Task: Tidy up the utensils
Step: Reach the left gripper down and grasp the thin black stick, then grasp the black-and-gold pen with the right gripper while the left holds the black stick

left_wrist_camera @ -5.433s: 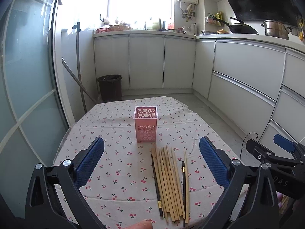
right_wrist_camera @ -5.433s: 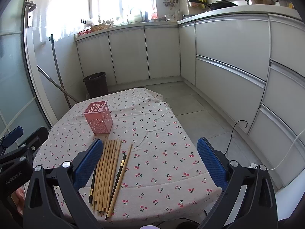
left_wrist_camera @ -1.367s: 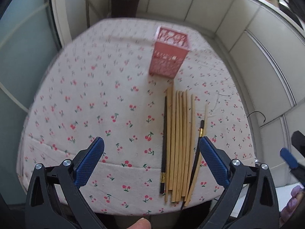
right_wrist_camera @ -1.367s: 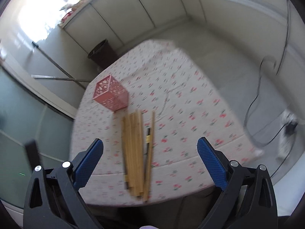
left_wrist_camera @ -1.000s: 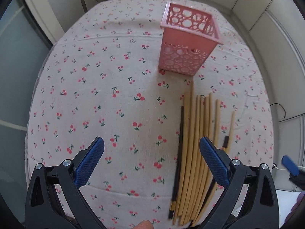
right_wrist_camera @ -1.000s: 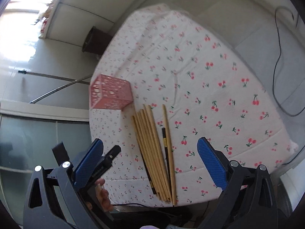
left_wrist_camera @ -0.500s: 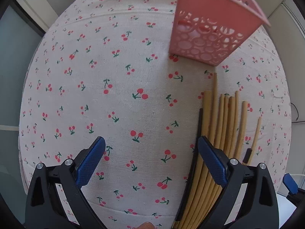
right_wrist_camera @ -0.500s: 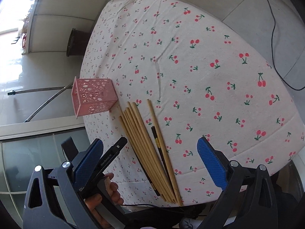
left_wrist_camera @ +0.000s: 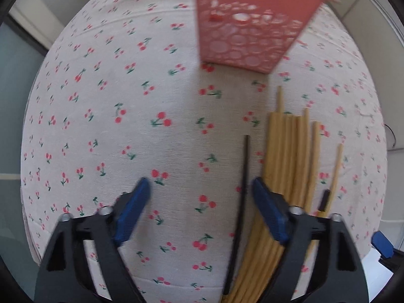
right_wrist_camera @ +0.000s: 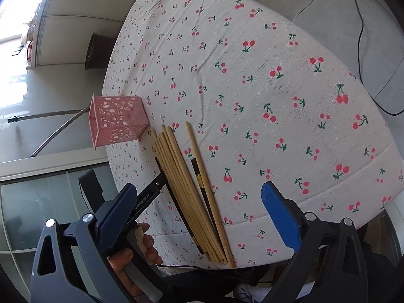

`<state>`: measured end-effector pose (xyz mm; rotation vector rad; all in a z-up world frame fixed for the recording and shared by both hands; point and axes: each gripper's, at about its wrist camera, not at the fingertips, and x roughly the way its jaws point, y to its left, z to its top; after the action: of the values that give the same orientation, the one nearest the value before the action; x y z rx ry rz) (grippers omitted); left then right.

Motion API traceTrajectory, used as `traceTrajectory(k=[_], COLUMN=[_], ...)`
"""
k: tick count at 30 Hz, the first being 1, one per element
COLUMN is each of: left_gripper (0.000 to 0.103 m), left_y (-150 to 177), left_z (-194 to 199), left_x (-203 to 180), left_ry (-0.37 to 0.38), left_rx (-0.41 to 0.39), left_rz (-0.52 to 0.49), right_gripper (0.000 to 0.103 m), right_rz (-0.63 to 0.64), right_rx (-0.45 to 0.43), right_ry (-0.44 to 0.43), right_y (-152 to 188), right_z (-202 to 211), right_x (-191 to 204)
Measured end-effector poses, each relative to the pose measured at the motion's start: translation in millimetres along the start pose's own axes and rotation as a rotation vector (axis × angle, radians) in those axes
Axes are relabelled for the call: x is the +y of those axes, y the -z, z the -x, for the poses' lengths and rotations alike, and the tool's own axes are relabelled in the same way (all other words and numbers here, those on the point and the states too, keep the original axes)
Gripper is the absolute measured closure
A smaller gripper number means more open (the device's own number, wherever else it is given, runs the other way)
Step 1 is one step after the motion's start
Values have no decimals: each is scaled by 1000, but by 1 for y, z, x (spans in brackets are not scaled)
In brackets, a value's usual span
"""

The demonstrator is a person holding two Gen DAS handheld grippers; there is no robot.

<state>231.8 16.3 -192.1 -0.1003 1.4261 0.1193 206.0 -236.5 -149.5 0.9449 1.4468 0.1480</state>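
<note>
Crowding black chopstick [left_wrist_camera: 243,176]: bamboo chopsticks [left_wrist_camera: 290,156]

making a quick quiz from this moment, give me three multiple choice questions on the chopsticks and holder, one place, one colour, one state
1. Where do the chopsticks lie?
A. inside the holder
B. flat on the tablecloth
C. on the floor

2. What colour is the holder?
A. pink
B. green
C. black

3. What lies between the fingers of the left hand-held gripper?
A. the holder
B. the whole bundle
C. one dark chopstick

Key: 1 B, they rest side by side on the cherry-print tablecloth near the holder. 2 A, its perforated walls are pink. 3 C, the closing jaws flank only the thin dark stick, not yet pressing it.
</note>
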Motion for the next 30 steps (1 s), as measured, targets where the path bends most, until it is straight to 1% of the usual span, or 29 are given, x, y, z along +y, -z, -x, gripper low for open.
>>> traceTrajectory(k=[2, 3, 5, 6, 8, 9, 11, 12, 13, 14, 15, 17, 18, 19, 21, 22, 25, 30], left_gripper=[53, 56, 68, 71, 90, 96, 99, 99, 99, 99, 99, 99, 99, 99, 99, 99, 98, 97], left_y=[2, 4, 5, 5, 6, 6, 7, 9, 10, 16, 19, 24, 24, 26, 28, 29, 26, 22], left_z=[3, 3, 6, 6, 6, 6, 7, 7, 7, 6, 11, 15, 16, 17, 17, 16, 17, 18], left_x=[-6, -8, -9, -8, -5, -4, 0, 2, 3, 8, 8, 14, 17, 19, 25, 27, 34, 40], left_ry=[17, 25, 21, 20, 13, 14, 19, 21, 22, 24, 32, 54, 62, 70, 78, 80, 85, 99], left_rx=[-20, -28, -45, -49, -62, -67, -70, -70, -73, -76, -73, -67, -66, -64, -57, -50, -39, -33], left_rz=[-15, -21, -36, -40, -51, -56, -53, -51, -49, -48, -46, -36, -32, -30, -29, -28, -23, -20], right_gripper=[7, 7, 7, 7, 7, 7, 7, 7, 7, 7, 8, 14, 23, 38, 52, 55, 57, 56], right_rz=[-6, -8, -8, -10, 1, 14, 52, 65, 72, 68, 53, 7, -1, 2, 14, 23, 43, 60], right_rx=[11, 20, 35, 38, 40, 36, 16, 11, 18, 32, 62, 135, 153, 170, 176, 168, 135, 100], right_ry=[-10, -15, -15, -9, 9, 20, 58, 66, 56, 36, -8, -99, -115, -119, -102, -83, -28, -8], right_y=[1, 1, 3, 4, 6, 7, 9, 10, 10, 10, 10, 11, 11, 11, 11, 11, 9, 9], right_z=[-3, -6, -13, -16, -22, -25, -28, -31, -34, -38, -44, -58, -64, -71, -79, -82, -85, -80], right_x=[2, 3, 5, 6, 8, 10, 17, 20, 22, 22, 22, 21, 21, 22, 24, 25, 27, 29])
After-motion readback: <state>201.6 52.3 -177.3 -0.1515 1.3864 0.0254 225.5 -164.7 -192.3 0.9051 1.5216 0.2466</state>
